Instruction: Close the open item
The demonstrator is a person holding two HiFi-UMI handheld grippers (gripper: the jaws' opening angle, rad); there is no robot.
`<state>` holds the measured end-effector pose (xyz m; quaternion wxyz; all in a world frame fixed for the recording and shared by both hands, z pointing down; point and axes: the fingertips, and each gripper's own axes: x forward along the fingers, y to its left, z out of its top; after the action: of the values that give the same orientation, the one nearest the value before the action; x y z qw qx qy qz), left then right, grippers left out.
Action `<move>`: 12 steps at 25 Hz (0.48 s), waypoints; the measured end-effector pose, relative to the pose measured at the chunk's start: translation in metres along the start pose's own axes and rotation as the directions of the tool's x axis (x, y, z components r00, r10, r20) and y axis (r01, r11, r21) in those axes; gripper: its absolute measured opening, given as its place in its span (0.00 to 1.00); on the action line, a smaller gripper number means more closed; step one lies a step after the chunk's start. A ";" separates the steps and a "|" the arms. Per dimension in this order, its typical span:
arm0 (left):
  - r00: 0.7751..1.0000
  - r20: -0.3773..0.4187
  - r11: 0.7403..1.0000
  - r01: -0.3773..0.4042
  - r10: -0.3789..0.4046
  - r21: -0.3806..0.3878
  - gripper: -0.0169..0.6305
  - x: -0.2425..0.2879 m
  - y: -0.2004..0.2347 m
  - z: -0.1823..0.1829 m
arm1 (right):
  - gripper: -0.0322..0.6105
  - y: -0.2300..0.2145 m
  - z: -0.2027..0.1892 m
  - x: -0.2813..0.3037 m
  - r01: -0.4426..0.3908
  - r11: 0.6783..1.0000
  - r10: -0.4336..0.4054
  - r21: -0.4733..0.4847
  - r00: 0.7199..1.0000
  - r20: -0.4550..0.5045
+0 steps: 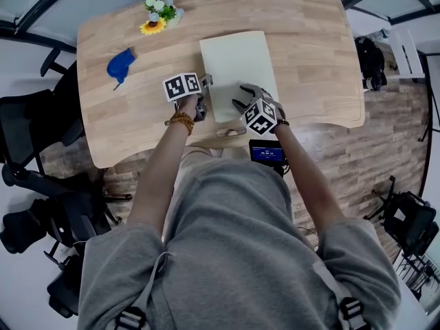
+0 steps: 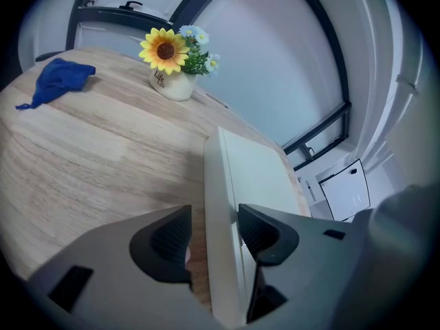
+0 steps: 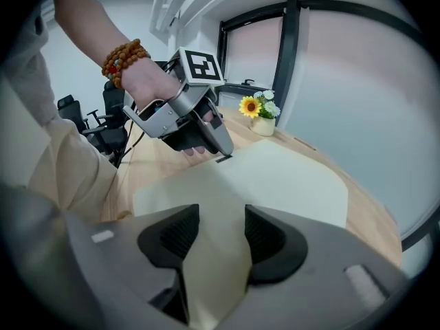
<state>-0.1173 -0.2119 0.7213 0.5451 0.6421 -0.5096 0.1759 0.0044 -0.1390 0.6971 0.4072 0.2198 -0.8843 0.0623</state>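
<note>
The cream box (image 1: 240, 67) lies flat on the wooden surface (image 1: 309, 53), near the edge closest to me, with its top down and level.

My left gripper (image 1: 203, 96) sits at the box's left side. Its jaws stand wide and straddle that long edge: one pad is outside over the bare wood, and the other is over the top, close against the rim. In the left gripper view (image 2: 214, 236) a seam runs along the box's side wall between the pads, and there is clear space at the outer pad.

My right gripper (image 1: 240, 96) hangs over the near right part of the box. Its jaws are also wide, with nothing pinched between them. The right gripper view (image 3: 221, 236) shows only the pale top below the gap.

A blue cloth (image 1: 120, 64) lies well to the left. A small pot of flowers (image 1: 159, 16) stands beyond it at the far edge of the surface.
</note>
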 end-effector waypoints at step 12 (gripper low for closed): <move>1.000 -0.007 1.000 0.012 -0.012 0.020 0.36 0.002 -0.004 0.003 | 0.37 0.001 0.004 -0.003 0.009 0.998 -0.009 -0.054 1.000 0.001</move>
<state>-0.1138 -0.2158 0.7197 0.5413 0.6499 -0.5022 0.1800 0.0030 -0.1382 0.6927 0.4128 0.2129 -0.8849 0.0364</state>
